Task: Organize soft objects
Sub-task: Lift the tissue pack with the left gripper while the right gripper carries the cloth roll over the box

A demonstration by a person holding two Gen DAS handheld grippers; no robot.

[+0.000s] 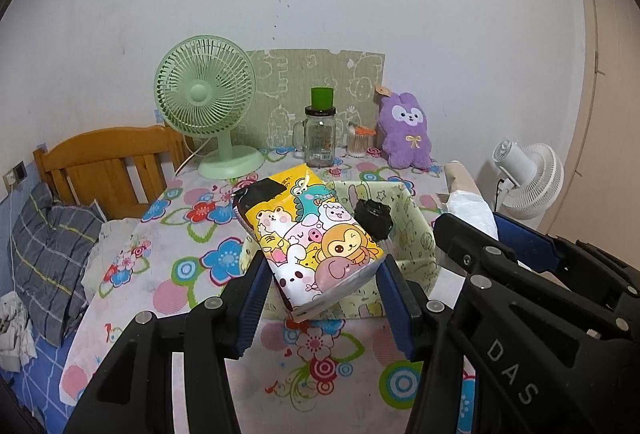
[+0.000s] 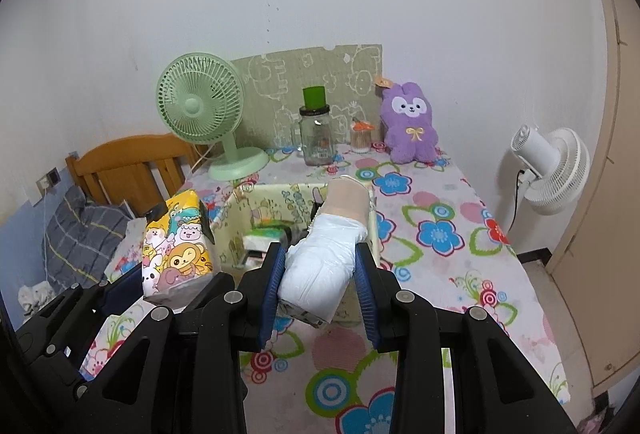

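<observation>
My left gripper (image 1: 320, 282) is shut on a yellow cartoon-printed tissue pack (image 1: 308, 234), held tilted above the near-left corner of a pale green fabric box (image 1: 420, 230). That pack (image 2: 176, 246) also shows at the left of the right wrist view. My right gripper (image 2: 320, 274) is shut on a white plastic-wrapped roll with a beige end (image 2: 324, 254), lifted over the box (image 2: 256, 201). Inside the box lie a black round object (image 1: 372, 215) and some small packets (image 2: 264, 238). A purple plush bunny (image 2: 410, 127) sits upright at the table's back.
A flower-print cloth covers the table (image 2: 436, 234). At the back stand a green desk fan (image 1: 208, 105), a glass jar with a green cap (image 1: 319, 131), a cotton-swab pot (image 2: 361, 139) and a patterned board. A bed with grey pillow (image 1: 52, 246) lies left; a white fan (image 2: 552, 169) stands right.
</observation>
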